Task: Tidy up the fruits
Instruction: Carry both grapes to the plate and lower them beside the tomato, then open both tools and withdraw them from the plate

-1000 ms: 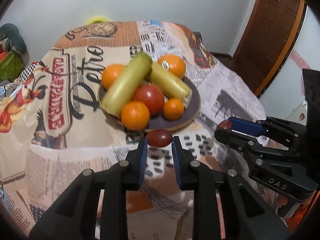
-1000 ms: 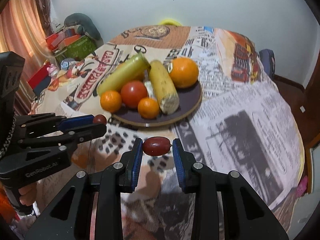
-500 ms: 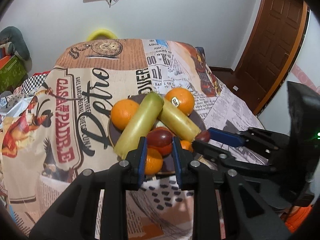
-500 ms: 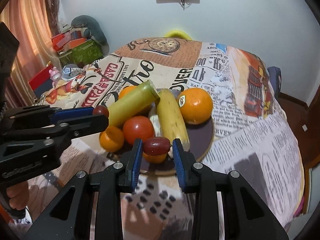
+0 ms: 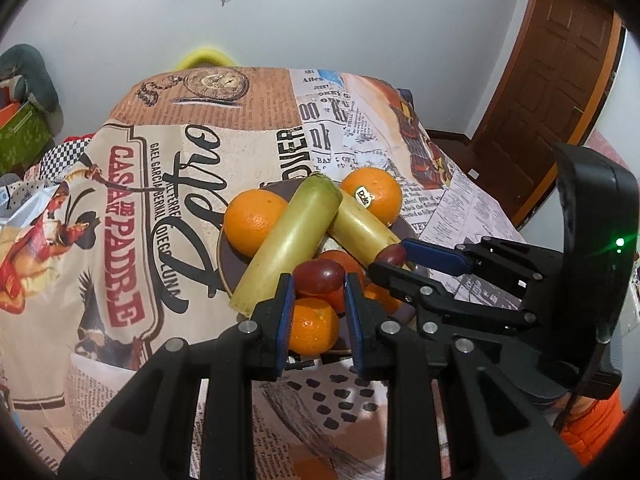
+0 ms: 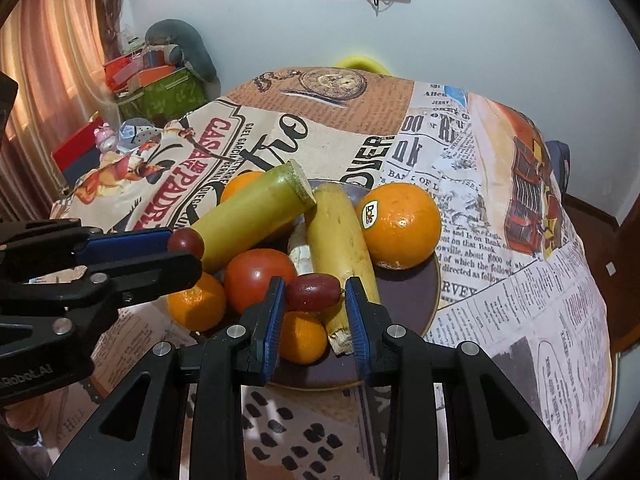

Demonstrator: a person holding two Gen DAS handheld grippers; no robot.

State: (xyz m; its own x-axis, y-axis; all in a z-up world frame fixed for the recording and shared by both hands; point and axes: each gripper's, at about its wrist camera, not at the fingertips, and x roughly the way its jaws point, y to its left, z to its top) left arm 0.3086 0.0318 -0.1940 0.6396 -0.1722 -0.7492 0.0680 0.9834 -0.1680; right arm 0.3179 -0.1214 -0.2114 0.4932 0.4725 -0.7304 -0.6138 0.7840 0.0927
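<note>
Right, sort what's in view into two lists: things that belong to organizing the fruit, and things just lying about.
Part of the job:
left gripper, shut on a red grape
right gripper, shut on another grape
plate with oranges, tomato and two long yellow-green fruits

Just lying about:
printed tablecloth
green box
wooden door
curtain

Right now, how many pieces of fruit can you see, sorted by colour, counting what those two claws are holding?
Orange: 4, on the plate
Red: 1 tomato
Yellow-green long ones: 2
Dark red grapes: 2, left gripper and right gripper each hold one
Total: 9
</note>
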